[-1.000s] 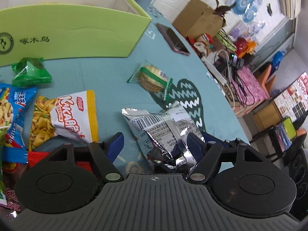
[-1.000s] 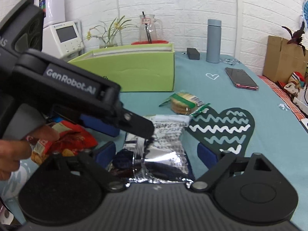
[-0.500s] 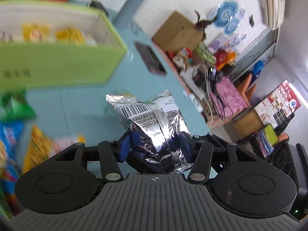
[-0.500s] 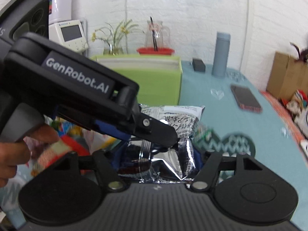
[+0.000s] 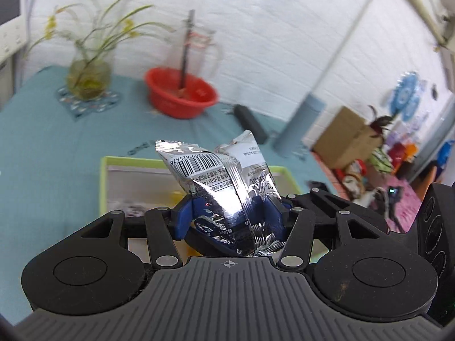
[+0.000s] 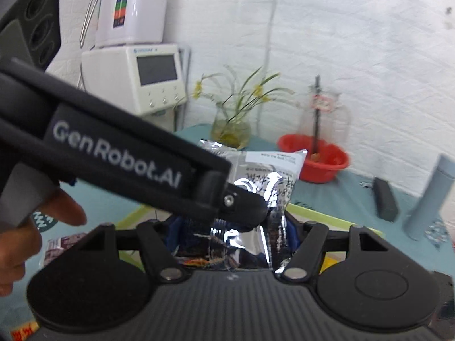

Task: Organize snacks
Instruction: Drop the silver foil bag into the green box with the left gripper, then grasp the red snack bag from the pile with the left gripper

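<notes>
A crinkled silver snack packet (image 5: 216, 176) with a barcode is held up off the table by both grippers. My left gripper (image 5: 227, 216) is shut on it, its blue pads (image 5: 183, 216) squeezing the foil. My right gripper (image 6: 236, 233) is shut on the same silver packet (image 6: 267, 176) from the other side. In the right wrist view the left gripper's black body (image 6: 113, 153) crosses in front and hides part of the packet. The green box (image 5: 103, 182) lies open just below and beyond the packet, with its rim (image 6: 321, 213) behind the fingers.
Behind the box stand a red basin (image 5: 182, 93), a glass vase with a plant (image 5: 88, 76), a grey bottle (image 5: 298, 125) and a small black case (image 5: 250, 119). A hand (image 6: 17, 241) holds the left gripper. Another snack packet (image 6: 57, 247) lies left of the box.
Both grippers closed on the silver packet and lifted it off the table. They carried it away from the loose snacks to above the green box.
</notes>
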`<state>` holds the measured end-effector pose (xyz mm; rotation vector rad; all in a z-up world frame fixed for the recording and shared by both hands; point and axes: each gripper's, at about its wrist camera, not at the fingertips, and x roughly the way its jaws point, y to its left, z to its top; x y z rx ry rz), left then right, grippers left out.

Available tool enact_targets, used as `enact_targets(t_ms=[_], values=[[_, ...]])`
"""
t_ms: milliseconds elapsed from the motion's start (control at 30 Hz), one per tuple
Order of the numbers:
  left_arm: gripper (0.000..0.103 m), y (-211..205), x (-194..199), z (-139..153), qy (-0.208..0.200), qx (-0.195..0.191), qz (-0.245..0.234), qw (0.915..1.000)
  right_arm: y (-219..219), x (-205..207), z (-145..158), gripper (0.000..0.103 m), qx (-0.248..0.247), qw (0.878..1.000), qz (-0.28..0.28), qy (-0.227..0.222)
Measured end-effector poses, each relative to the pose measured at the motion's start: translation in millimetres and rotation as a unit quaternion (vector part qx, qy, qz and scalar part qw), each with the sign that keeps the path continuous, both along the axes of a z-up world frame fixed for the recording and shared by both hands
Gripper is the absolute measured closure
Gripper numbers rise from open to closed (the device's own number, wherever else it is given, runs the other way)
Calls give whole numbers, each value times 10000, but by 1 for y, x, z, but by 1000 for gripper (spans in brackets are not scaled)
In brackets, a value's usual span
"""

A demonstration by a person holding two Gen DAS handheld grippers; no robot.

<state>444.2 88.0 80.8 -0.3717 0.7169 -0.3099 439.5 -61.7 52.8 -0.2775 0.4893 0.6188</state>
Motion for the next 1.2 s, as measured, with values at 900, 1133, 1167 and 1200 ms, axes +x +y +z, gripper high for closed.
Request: enact_targets(t_ms=[900,1133,1167,1200], values=[[36,-23,-188,-65,420,-958,-350,9939,-104,-219,-82,10,636,9886,-973,957],[43,-63,-229,-72,429,-372,-820,9950,-93,-256,-87,10,744,9907,-735,866],[44,-67,-232,-73,414,-242,-825,9954,-92,-258,-87,10,770,9907,-713,868],[46,-72,-234,-74,421,-96,-837,9956,-91,-259,-89,10,804,9905,-666,901]])
